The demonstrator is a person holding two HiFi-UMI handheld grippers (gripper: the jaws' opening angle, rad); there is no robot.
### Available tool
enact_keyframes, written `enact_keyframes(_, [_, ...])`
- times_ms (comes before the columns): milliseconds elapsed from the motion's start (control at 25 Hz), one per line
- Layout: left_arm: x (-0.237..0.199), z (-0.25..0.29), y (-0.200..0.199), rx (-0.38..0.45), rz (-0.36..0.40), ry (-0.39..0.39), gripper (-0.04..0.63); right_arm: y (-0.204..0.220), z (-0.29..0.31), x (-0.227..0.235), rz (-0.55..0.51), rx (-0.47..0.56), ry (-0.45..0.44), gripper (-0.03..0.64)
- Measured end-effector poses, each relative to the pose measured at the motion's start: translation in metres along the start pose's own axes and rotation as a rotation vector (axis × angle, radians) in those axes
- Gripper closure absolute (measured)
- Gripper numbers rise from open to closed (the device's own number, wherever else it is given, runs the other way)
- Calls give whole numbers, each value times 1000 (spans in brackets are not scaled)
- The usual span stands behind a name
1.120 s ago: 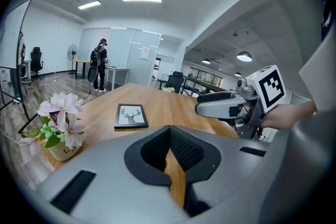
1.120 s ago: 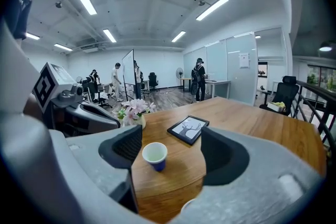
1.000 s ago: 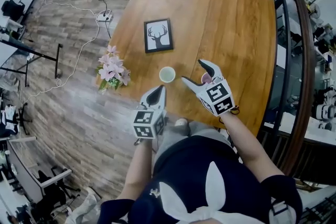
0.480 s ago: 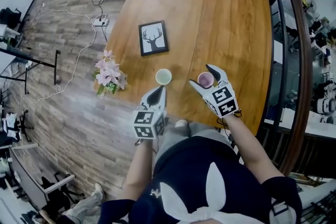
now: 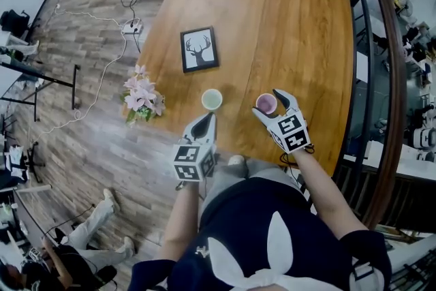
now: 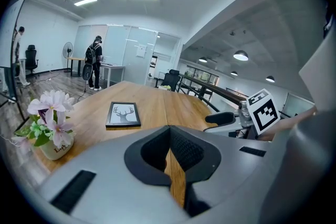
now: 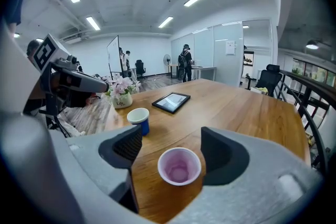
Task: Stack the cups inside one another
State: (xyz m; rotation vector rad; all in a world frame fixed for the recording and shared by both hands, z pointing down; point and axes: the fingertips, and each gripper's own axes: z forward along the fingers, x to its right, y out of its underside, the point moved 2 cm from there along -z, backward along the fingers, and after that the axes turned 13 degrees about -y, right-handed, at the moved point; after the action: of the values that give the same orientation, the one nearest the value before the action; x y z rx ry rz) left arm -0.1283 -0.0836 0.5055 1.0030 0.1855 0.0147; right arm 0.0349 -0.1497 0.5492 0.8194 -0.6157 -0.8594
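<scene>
A pink cup (image 5: 265,103) (image 7: 179,166) stands upright on the wooden table (image 5: 286,24) near its front edge. My right gripper (image 5: 269,103) (image 7: 176,148) is open, one jaw on each side of the pink cup and a small gap to each pad. A blue cup (image 5: 212,99) (image 7: 139,119) with a white inside stands upright to the left, apart from it. My left gripper (image 5: 204,119) (image 6: 169,136) hovers just in front of the blue cup, shut and empty.
A framed deer picture (image 5: 200,49) (image 6: 123,114) lies flat on the table behind the cups. A pot of pink flowers (image 5: 143,95) (image 6: 50,128) sits at the table's left edge. A railing (image 5: 392,78) runs along the right side. People stand far off across the room.
My right gripper has shifted right and its jaws have drawn in around the pink cup. The left gripper and the blue cup have stayed put.
</scene>
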Motion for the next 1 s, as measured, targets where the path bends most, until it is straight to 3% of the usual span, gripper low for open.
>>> enact_keyframes(1000, [-2,-15,13,-19,-21,-59,578,55,25,17,31,-134,15,268])
